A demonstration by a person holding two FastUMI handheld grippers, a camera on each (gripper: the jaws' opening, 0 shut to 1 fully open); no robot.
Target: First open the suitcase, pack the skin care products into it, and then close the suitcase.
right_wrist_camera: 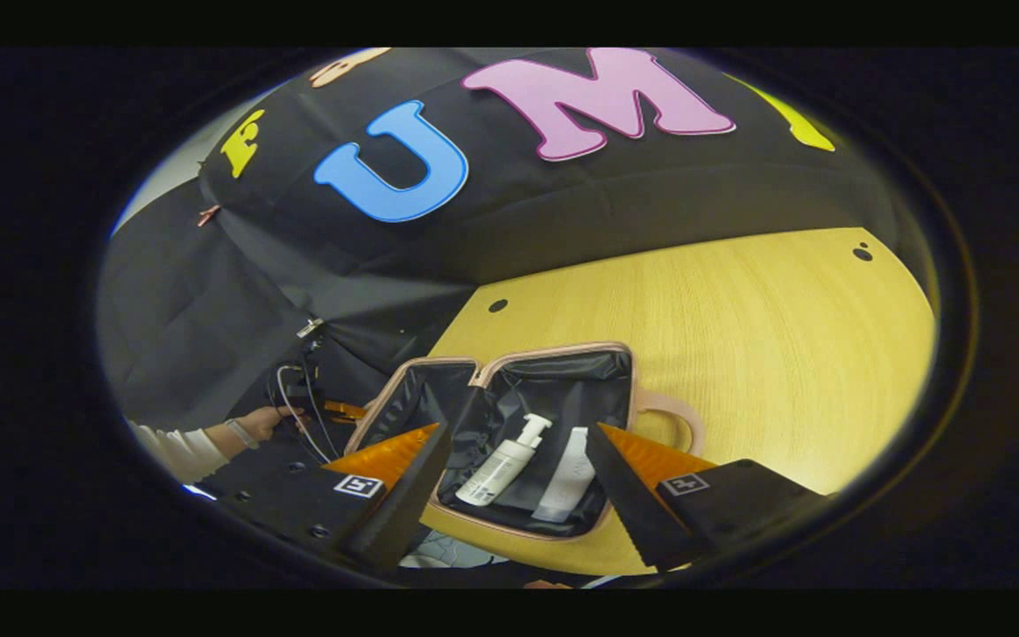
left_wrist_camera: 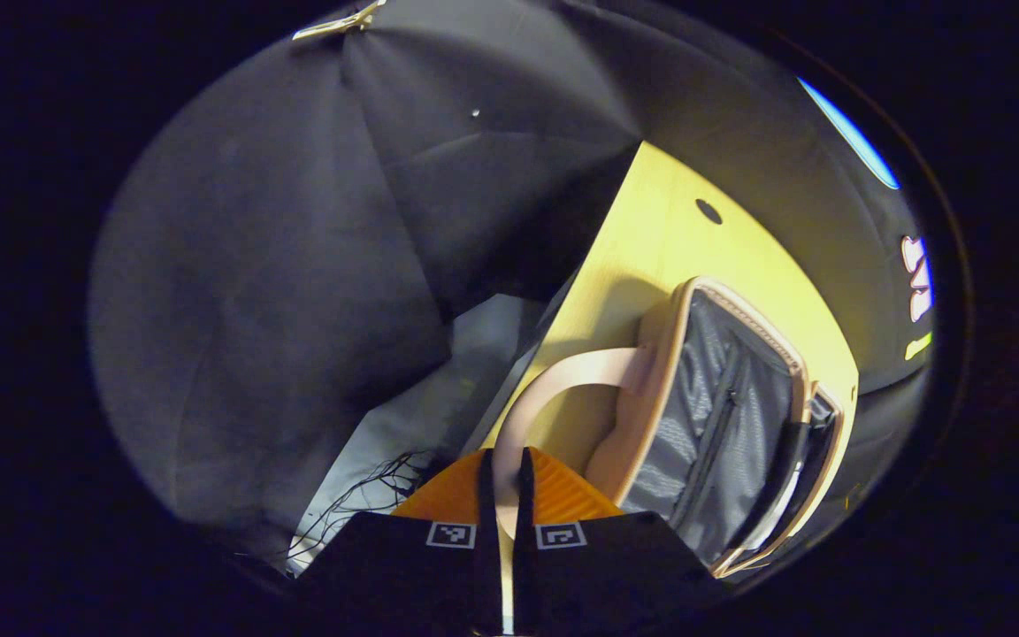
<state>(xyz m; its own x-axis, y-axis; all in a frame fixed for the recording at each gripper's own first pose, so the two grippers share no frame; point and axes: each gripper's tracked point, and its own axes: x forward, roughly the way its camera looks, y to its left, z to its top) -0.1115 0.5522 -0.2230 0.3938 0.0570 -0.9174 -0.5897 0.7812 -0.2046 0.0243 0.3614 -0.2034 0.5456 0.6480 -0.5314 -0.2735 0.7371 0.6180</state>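
My suitcase lies open on the wooden table, so the opening step looks done. Inside its dark-lined base I see a white pump bottle and, just beside it, a white tube, so packing appears finished or nearly so; I spot no other skin care products on the table. What is left, by my judgement, is closing the case.

My right gripper hangs above the open base, fingers spread wide and holding nothing. My left gripper has its fingers nearly together around the suitcase's pink handle strap, which passes between them; I cannot tell if both press on it. The mesh-lined lid stands partly raised beside it.

The bottle and tube carry faint print, too small to read.
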